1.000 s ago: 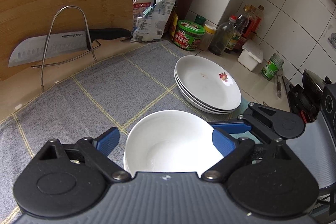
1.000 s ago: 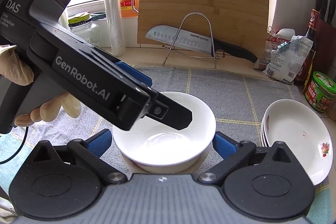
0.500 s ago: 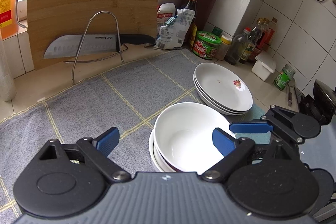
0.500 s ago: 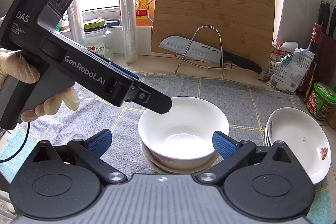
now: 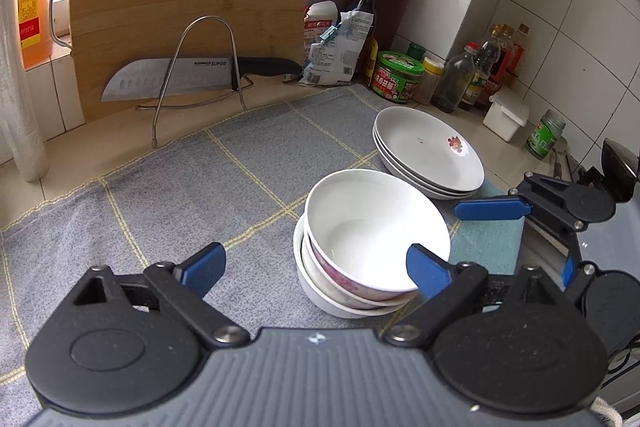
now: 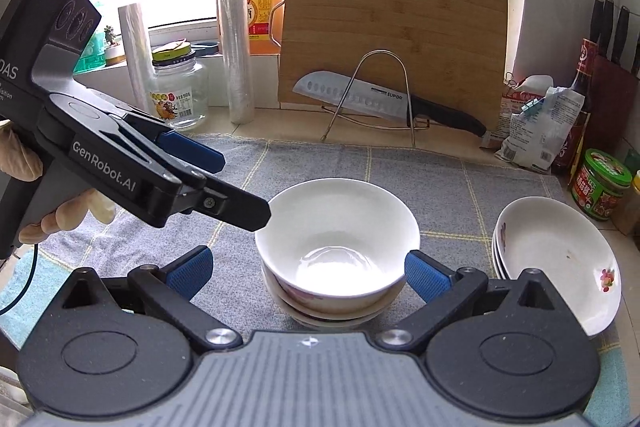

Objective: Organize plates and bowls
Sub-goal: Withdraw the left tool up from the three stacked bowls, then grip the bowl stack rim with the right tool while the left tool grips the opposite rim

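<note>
Bowls [image 6: 338,247] sit nested in a stack of three on the grey checked cloth [image 6: 320,163], near the middle, with the top one leaning slightly. At left, the left gripper [image 6: 240,187] has its jaws opening and grips nothing, though one dark fingertip [image 6: 256,213] hangs right at the top bowl's left rim; a careless sweep could tip the stack. The right gripper [image 6: 306,269] is spread wide and empty, straddling the bowls. At right, stacked plates [image 6: 560,259] lie near the cloth's edge, where a nudge might slide them off.
</note>
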Tool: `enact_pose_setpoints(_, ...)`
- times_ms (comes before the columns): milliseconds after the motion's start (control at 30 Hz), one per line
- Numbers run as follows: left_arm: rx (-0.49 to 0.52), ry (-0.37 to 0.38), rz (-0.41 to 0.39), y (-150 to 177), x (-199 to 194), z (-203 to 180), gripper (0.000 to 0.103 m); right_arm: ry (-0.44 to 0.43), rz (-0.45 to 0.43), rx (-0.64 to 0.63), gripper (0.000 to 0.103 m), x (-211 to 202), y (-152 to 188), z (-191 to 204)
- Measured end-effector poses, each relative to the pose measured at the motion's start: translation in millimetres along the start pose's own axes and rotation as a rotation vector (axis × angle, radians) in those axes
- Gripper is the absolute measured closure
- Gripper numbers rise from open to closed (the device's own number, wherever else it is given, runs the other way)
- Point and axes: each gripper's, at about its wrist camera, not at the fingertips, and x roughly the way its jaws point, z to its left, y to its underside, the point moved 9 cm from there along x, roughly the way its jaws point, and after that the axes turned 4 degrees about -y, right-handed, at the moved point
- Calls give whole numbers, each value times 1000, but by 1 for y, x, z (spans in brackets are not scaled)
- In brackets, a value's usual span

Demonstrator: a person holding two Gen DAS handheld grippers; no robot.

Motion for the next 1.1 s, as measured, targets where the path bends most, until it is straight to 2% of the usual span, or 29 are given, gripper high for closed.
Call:
enact_pose_setpoints(200,70,-9,48,25,1,4,3,73,63,7,0,4,19,-12)
enact_pose_setpoints(400,64,57,153,57,27,5,3,167,173,54,0,17,52,-25)
enact_pose_setpoints(567,90,15,176,64,46,-9,3,173,219,6,0,26,65,-37)
enact_pose_setpoints(733,91,-62,194,66,63,-25,3,70,229,-63,0,45,66,-56)
enact_pose_setpoints(833,79,-105,193,69,71,-35,1,-29,224,-92,0,50,66,-66)
enact_pose_setpoints(900,74,-163,195,71,75,-38,1,-90,230,-122,0,53,67,-71)
enact_pose_setpoints(1033,88,-240,199,76,78,-45,0,-160,247,-168,0,58,69,-77)
enact_pose_setpoints(1100,63,-263,195,77,78,-45,0,-194,255,-176,0,60,69,-77)
